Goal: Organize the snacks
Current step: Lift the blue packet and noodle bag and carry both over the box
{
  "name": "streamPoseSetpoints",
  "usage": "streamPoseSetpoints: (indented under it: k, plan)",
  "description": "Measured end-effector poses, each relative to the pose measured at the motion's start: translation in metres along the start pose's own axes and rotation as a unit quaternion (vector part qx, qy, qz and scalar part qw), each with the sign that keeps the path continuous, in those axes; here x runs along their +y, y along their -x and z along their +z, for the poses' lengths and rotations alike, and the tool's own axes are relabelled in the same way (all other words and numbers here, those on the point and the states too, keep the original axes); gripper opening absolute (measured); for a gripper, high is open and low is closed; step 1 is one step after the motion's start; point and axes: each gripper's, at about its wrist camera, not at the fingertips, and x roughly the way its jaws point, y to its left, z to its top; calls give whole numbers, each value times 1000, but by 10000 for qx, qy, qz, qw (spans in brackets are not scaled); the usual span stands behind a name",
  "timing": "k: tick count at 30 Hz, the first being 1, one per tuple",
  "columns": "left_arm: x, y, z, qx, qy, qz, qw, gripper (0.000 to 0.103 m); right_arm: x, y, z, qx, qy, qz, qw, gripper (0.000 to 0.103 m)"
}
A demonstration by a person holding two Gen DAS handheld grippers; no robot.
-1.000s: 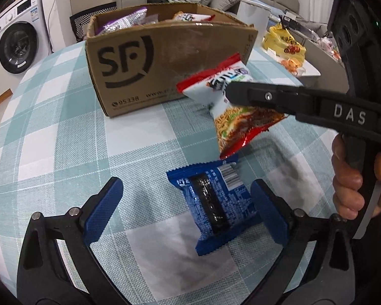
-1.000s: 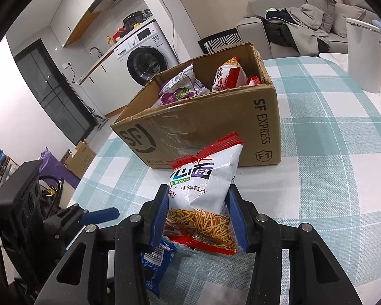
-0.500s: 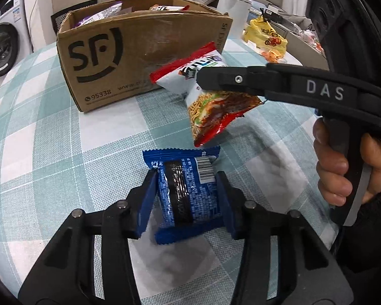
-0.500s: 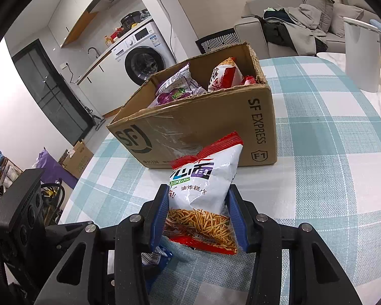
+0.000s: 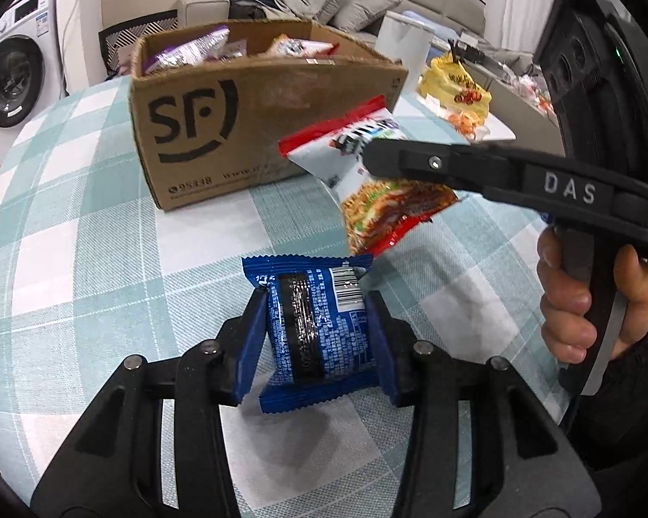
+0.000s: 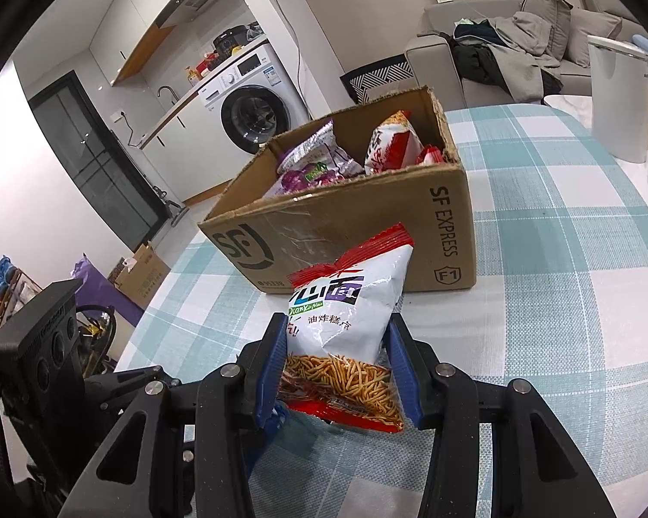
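Note:
My left gripper is shut on a blue snack packet and holds it just above the checked tablecloth. My right gripper is shut on a white and red noodle-snack bag and holds it in the air in front of the open cardboard SF box. In the left wrist view the bag and the right gripper's finger hang ahead of me, to the right of the box. The box holds a purple bag and a red and white bag.
The round table has a teal checked cloth. A white bin stands at the table's far right, and a yellow bag lies behind it. A washing machine and a sofa stand beyond.
My left gripper has closed on the blue packet and lifted it slightly. My right gripper has kept its hold on the noodle-snack bag and risen a little toward the box.

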Motion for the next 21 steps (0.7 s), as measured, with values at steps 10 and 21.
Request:
streamPoseSetpoints:
  k: [10, 21]
  plan:
    - [14, 31, 13, -576, 270, 106, 9979, 42, 6, 21, 8, -250, 101, 71, 9996, 46]
    - [23, 67, 19, -1123, 393, 274, 9925, 42, 16, 45, 14, -572, 221, 204, 9979, 46]
